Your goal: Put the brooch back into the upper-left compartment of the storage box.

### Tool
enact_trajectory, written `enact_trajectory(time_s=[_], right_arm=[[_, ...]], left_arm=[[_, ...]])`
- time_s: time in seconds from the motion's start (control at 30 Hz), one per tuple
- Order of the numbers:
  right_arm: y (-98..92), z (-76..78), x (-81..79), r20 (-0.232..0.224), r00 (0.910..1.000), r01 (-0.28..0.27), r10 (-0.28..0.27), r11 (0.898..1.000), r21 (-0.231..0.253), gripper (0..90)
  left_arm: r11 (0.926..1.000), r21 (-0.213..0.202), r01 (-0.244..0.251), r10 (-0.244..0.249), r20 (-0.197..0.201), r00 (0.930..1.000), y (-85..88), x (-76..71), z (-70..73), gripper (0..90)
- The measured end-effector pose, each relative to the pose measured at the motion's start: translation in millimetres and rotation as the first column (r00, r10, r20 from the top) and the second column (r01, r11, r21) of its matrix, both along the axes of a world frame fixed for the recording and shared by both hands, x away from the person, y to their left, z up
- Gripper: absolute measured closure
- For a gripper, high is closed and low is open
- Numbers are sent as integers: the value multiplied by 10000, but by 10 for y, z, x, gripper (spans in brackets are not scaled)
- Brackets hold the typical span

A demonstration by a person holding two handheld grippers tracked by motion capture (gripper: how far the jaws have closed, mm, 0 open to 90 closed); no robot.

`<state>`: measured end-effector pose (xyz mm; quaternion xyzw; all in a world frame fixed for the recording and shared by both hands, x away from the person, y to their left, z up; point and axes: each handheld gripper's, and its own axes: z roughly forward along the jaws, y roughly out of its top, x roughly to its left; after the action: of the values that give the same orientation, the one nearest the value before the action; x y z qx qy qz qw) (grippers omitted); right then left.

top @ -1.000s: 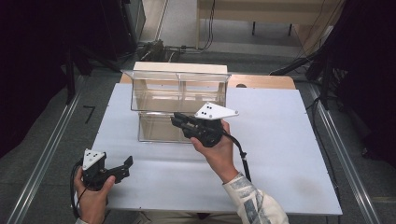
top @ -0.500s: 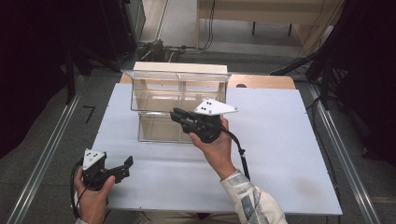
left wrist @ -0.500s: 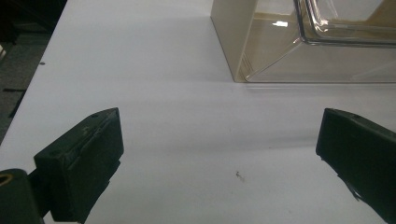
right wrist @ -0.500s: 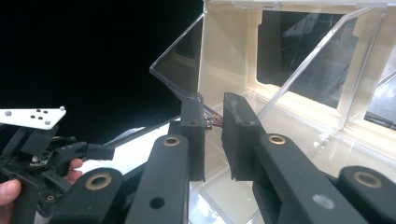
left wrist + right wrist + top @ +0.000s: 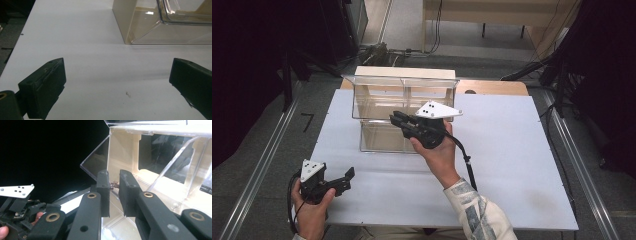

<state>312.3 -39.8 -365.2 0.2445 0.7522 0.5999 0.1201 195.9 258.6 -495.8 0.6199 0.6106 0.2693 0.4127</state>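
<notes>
The right hand-held gripper point(image 5: 398, 119) has its jaws closed, nothing visibly gripped, tips at the clear bin point(image 5: 382, 102) straight ahead. The left hand-held gripper point(image 5: 346, 176) gapes open above the bench point(image 5: 512, 150), the bin well ahead of it.

Black claws point(image 5: 398, 120) with brass-ringed screws, white dotted triangular plates, and black cables are seen; a patterned pale sleeve point(image 5: 479, 212) is worn.
</notes>
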Motion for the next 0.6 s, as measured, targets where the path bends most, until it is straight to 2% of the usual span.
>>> enact_trajectory(time_s=[0.6], right_arm=[[99, 39, 86, 31, 9985, 540, -540, 9983, -233, 769]], left_arm=[[10000, -32, 52, -52, 5, 10000, 2, -1, 2, 14]])
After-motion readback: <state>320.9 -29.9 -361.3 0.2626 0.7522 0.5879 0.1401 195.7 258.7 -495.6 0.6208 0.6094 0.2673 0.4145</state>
